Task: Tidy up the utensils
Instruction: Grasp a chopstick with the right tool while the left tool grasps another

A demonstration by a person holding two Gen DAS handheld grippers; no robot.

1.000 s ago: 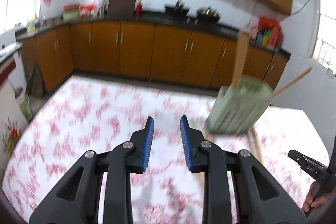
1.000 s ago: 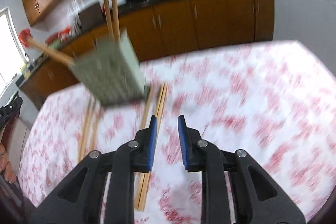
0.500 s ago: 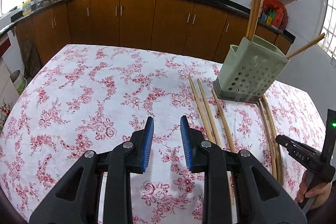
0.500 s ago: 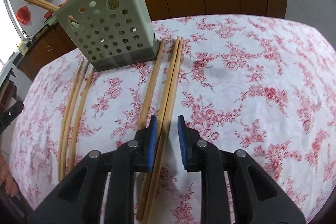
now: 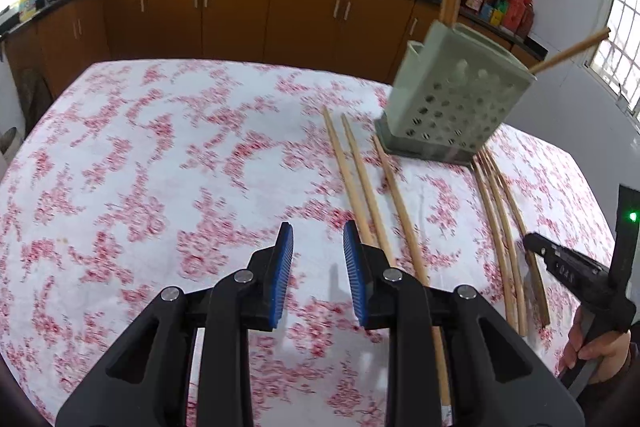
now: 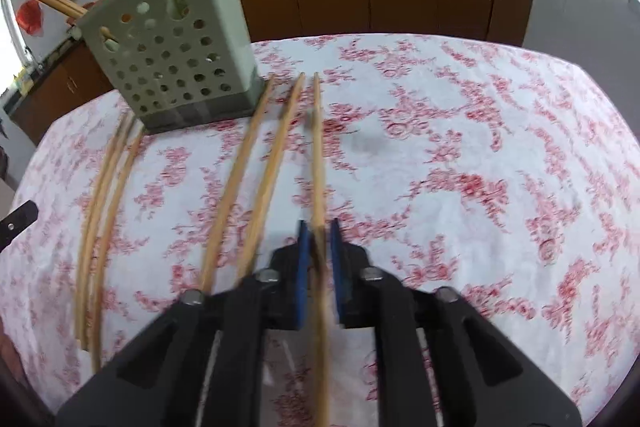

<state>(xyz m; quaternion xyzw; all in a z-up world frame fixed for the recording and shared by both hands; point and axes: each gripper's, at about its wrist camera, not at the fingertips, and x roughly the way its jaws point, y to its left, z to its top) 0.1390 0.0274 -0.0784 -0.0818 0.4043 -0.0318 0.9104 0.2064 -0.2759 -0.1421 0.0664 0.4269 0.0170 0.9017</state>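
Note:
A pale green perforated utensil holder [image 5: 452, 107] [image 6: 172, 55] stands on the flowered tablecloth with a few chopsticks upright in it. Loose wooden chopsticks lie in front of it in two groups [image 5: 360, 183] [image 5: 500, 227]. My right gripper [image 6: 319, 239] has its jaws closing tight on one chopstick [image 6: 317, 155], with the blue pads pressing both its sides. Two more chopsticks [image 6: 256, 171] lie just left of it. My left gripper [image 5: 318, 239] is open over bare cloth with nothing between its fingers, just left of the nearer group. The right gripper [image 5: 536, 245] shows at the far right.
The table's far edge [image 5: 240, 65] faces brown kitchen cabinets [image 5: 240, 15]. A person's hand [image 5: 596, 347] holds the right gripper's handle. Three chopsticks [image 6: 104, 195] lie left of the holder in the right wrist view. The left gripper's tip [image 6: 20, 223] pokes in there.
Both grippers have come down nearer the table. The right jaws, open over a pair of chopsticks before, have closed on one, which now lies apart from its neighbour.

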